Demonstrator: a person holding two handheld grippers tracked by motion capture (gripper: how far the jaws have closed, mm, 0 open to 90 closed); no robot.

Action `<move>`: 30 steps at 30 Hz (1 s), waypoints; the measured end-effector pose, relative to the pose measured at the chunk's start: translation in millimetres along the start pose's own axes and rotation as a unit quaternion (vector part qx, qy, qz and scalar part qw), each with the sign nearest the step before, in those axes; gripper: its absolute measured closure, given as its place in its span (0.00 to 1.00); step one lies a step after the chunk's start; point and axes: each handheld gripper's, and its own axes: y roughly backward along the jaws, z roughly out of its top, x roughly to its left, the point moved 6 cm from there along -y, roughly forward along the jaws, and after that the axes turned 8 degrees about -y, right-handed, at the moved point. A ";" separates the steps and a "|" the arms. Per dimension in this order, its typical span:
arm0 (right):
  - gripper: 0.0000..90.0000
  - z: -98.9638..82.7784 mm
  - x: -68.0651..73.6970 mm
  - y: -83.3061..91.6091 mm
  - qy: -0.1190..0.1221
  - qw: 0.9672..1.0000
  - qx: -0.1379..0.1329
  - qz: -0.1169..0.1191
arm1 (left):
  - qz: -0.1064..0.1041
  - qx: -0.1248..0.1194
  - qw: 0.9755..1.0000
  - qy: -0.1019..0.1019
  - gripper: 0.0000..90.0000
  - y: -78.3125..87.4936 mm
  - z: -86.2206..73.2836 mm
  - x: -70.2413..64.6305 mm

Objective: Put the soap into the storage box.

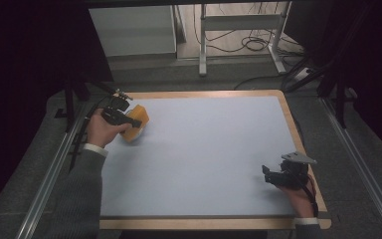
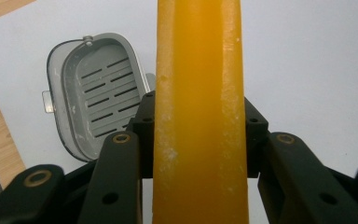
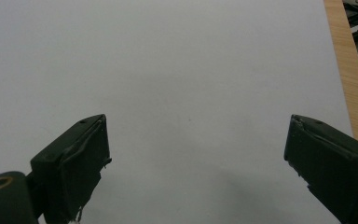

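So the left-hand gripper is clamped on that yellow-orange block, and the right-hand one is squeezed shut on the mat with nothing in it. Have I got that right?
Not quite. The right gripper is not shut: the right gripper view shows its two black jaws standing wide apart over the bare mat, with nothing between them. The rest holds: the left gripper is clamped on the yellow-orange block.

Laboratory recording station. A wood-edged table [image 1: 306, 149] with a plain pale blue-grey top stands between two metal rails [image 1: 45, 184], enclosed by dark curtains [image 1: 35, 45]. Behind it, loose cables [image 1: 251, 42] lie on the floor around a white metal frame [image 1: 241, 22], with a white cabinet [image 1: 134, 30] alongside. A person's sleeved forearms enter from below.
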 end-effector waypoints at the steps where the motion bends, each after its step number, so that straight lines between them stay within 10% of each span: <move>1: 0.07 -0.1 0.1 -0.1 0.000 1.000 0.000 0.000 | 0.000 0.002 1.000 0.000 0.68 -0.5 0.8 1.2; 30: 0.07 -0.7 -1.7 -0.2 0.001 1.000 0.001 -0.001 | 0.013 0.022 0.997 0.072 0.68 -36.5 9.9 47.2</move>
